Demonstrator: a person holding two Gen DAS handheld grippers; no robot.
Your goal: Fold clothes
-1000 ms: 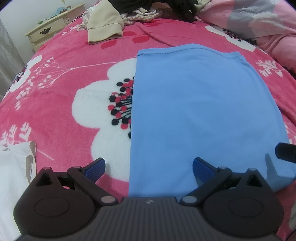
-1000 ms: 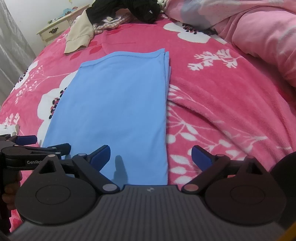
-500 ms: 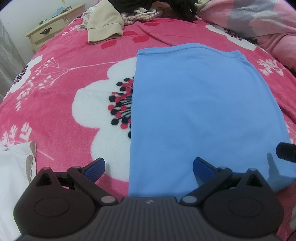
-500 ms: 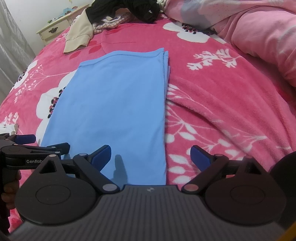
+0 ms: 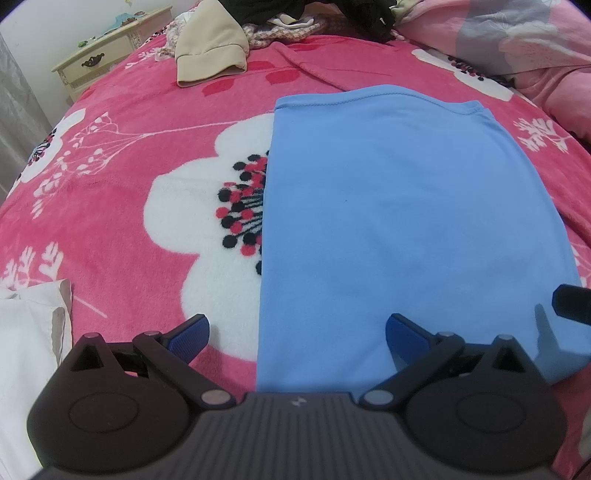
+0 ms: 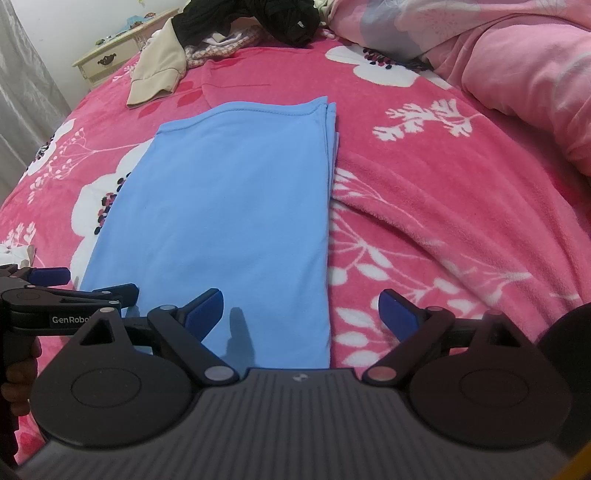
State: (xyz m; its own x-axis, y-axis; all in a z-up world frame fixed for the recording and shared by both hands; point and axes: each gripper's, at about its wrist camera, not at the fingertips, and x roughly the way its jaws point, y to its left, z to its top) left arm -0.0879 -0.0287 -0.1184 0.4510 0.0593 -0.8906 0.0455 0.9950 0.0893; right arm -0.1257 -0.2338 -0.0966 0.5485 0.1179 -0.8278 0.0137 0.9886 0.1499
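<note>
Blue folded garment (image 5: 399,229) lies flat on the pink floral blanket (image 5: 122,206), its near edge right under both grippers. The left gripper (image 5: 297,334) hangs over the garment's near left corner with its jaws spread wide and nothing between them; one blue pad (image 5: 190,334) sits above the blanket's white flower, the other above the blue cloth. The right gripper (image 6: 301,312) is likewise wide apart and empty, straddling the garment's near right edge, with its left pad (image 6: 205,308) over the cloth and the other over the blanket. In the right wrist view the left gripper (image 6: 85,284) shows at the left margin, held by a hand (image 6: 18,373). The garment's right side shows stacked layers at the far corner. A white cloth (image 5: 26,343) lies at the near left. Farther off, a beige garment (image 5: 208,55) and a heap of dark clothes (image 6: 251,18) rest at the head of the bed, a pink duvet (image 6: 517,62) lies to the right, and a cream nightstand (image 5: 107,62) stands beyond the bed's left side.
</note>
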